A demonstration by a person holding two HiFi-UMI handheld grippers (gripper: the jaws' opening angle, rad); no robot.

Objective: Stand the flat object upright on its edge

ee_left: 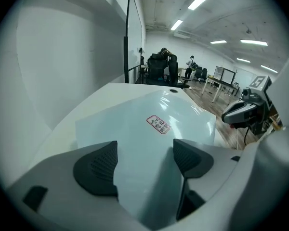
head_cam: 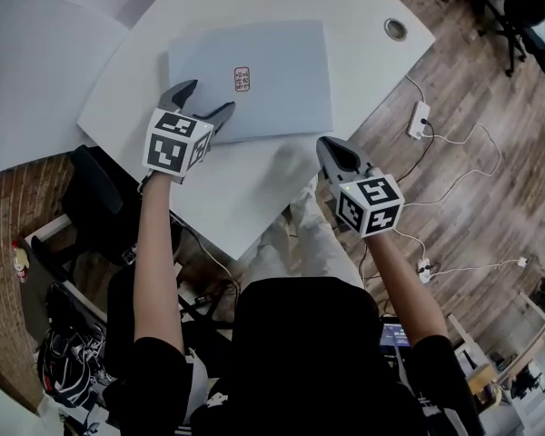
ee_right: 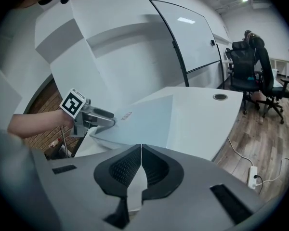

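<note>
Print on small red-bordered label [head_cam: 242, 79] too small to read; your left gripper [head_cam: 209, 98] hides near corner of pale blue flat sheet [head_cam: 282, 71].

The person's bare left forearm [head_cam: 154, 252] reaches straight forward from a black short sleeve [head_cam: 154, 371]. It carries the grey two-jaw left gripper [head_cam: 207, 100] with its black-and-white marker cube [head_cam: 175, 143] on top, over the white table [head_cam: 254, 207] close to its near edge. That gripper's jaws stand wide apart, and their dark ribbed pads [ee_left: 98, 167] press on nothing. The pale grey-blue flat board [ee_left: 149, 143] lies between and beneath them. The bare right forearm [head_cam: 400, 280] angles forward and inward. The grey right gripper [head_cam: 328, 147] points toward the left one, its tips at the table's near edge and its jaws pressed together, pad against pad.
</note>
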